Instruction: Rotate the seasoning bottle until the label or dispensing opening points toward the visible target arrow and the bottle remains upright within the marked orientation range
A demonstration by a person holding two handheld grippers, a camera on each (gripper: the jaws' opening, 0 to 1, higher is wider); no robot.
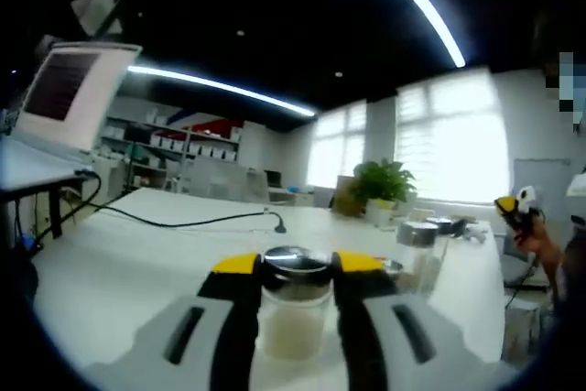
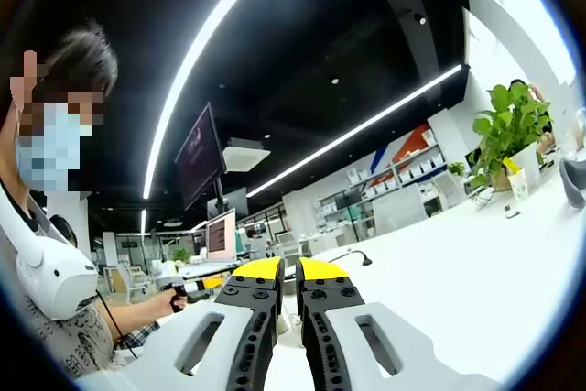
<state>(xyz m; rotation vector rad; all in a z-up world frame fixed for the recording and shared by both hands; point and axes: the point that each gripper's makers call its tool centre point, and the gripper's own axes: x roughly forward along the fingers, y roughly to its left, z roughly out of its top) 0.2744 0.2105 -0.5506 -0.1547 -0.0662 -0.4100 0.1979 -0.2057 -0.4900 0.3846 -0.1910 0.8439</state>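
Left gripper view shows the left gripper (image 1: 295, 283) holding the seasoning bottle (image 1: 295, 304) upright on the white desk (image 1: 119, 263), so the grasp looks done; no target arrow is visible, and the turning seems still to do. The bottle is clear, round, with a shiny metal cap and pale contents; the right gripper (image 2: 298, 274) is nearly closed on nothing.

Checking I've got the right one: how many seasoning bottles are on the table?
2: one seasoning bottle upright between the left gripper jaws, and a second bottle standing just behind to its right. Others may be hidden behind them.
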